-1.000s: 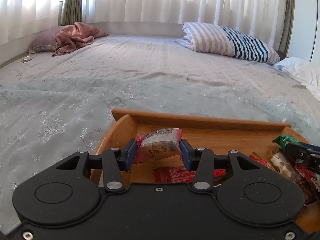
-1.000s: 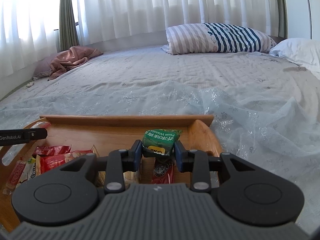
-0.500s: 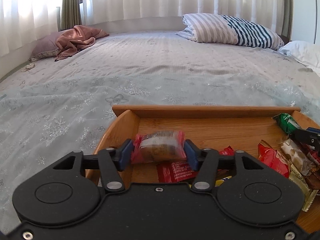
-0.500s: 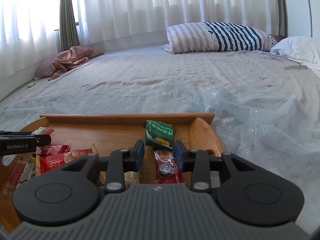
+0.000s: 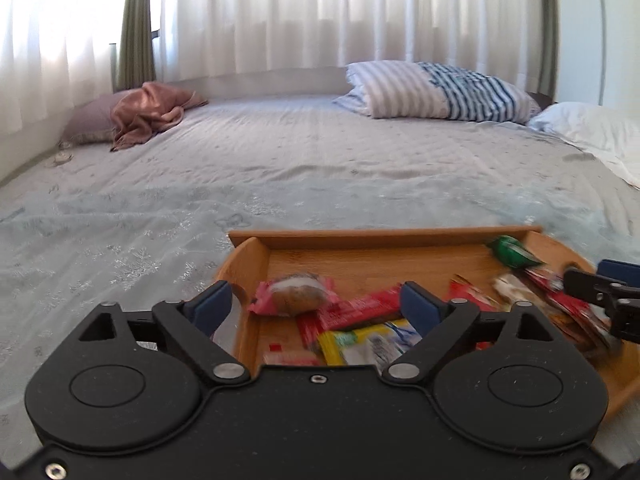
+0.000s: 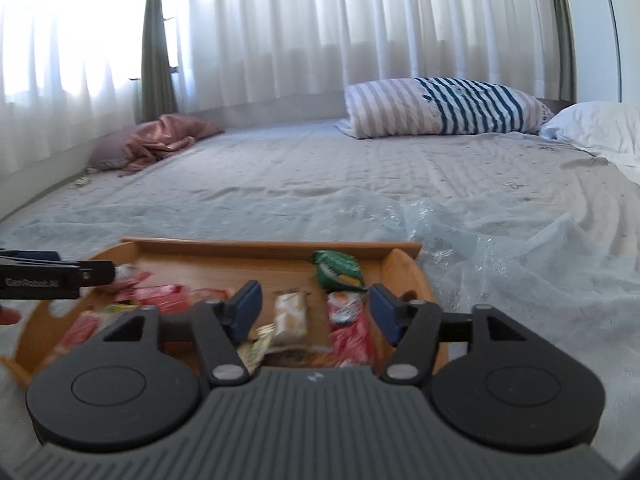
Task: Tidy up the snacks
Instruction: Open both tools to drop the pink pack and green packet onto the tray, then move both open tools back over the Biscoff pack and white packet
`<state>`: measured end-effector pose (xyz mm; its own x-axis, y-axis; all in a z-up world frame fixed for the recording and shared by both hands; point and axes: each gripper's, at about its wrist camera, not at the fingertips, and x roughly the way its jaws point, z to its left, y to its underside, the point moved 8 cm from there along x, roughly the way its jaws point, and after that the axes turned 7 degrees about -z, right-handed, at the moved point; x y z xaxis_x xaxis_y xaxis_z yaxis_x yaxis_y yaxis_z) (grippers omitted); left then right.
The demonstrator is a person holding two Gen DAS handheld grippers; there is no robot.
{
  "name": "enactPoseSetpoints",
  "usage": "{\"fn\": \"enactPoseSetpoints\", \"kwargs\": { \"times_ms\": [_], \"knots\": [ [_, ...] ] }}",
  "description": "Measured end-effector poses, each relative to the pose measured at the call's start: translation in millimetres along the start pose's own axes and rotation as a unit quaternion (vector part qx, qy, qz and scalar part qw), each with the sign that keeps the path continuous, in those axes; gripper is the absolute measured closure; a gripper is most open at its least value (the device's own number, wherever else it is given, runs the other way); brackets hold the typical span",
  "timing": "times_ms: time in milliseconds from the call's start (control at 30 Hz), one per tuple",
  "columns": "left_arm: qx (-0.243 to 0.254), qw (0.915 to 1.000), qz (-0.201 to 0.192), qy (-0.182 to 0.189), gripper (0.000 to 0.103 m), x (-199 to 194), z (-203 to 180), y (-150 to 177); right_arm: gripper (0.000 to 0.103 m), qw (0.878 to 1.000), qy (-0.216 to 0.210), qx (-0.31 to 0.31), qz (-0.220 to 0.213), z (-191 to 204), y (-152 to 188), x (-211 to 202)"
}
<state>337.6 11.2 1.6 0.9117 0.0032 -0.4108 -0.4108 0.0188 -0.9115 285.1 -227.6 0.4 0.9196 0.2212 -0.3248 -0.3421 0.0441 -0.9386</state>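
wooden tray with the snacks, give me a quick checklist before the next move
1. Left gripper jaws spread wide, nothing between them: ok.
2. Right gripper jaws spread wide, nothing held: ok.
3. Pink-wrapped round pastry lies in the oval wooden tray near its left wall, free of the jaws: ok.
4. Green snack packet lies in the tray's far right corner: ok.
5. All snacks inside the tray: cannot tell, the grippers hide its near part.
6. Tray flat on the pale blue bedspread: cannot tell, the picture is blurred.
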Motion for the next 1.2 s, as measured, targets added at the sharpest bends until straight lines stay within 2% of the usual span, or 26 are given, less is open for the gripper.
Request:
{"fn": "enactPoseSetpoints", "kwargs": {
  "times_ms": [133, 533, 833, 1000, 1200],
  "knots": [
    [0.006, 0.9999, 0.004, 0.014, 0.007, -30.0, -12.5, 9.3, 0.017, 1.000, -0.014, -0.009, -0.009, 10.9, 4.3, -27.3],
    [0.012, 0.9992, 0.021, 0.031, 0.003, -89.8, -28.8, 49.3, 0.012, 0.998, -0.039, -0.041, -0.007, 24.8, 36.1, -85.9],
    [-0.001, 0.9983, 0.045, 0.037, 0.002, -104.1, -29.1, 86.1, 0.011, 0.998, -0.046, -0.036, 0.028, 21.4, 67.4, -94.2],
    [0.003, 0.9977, 0.054, 0.040, 0.002, -105.3, -31.6, 100.3, 0.009, 0.998, -0.045, -0.031, 0.031, 19.3, 71.4, -93.9],
    [0.007, 0.9974, 0.054, 0.047, 0.000, -106.0, -35.5, 108.3, 0.009, 0.997, -0.039, -0.055, 0.036, 26.2, 80.3, -92.2]
  ]
}}
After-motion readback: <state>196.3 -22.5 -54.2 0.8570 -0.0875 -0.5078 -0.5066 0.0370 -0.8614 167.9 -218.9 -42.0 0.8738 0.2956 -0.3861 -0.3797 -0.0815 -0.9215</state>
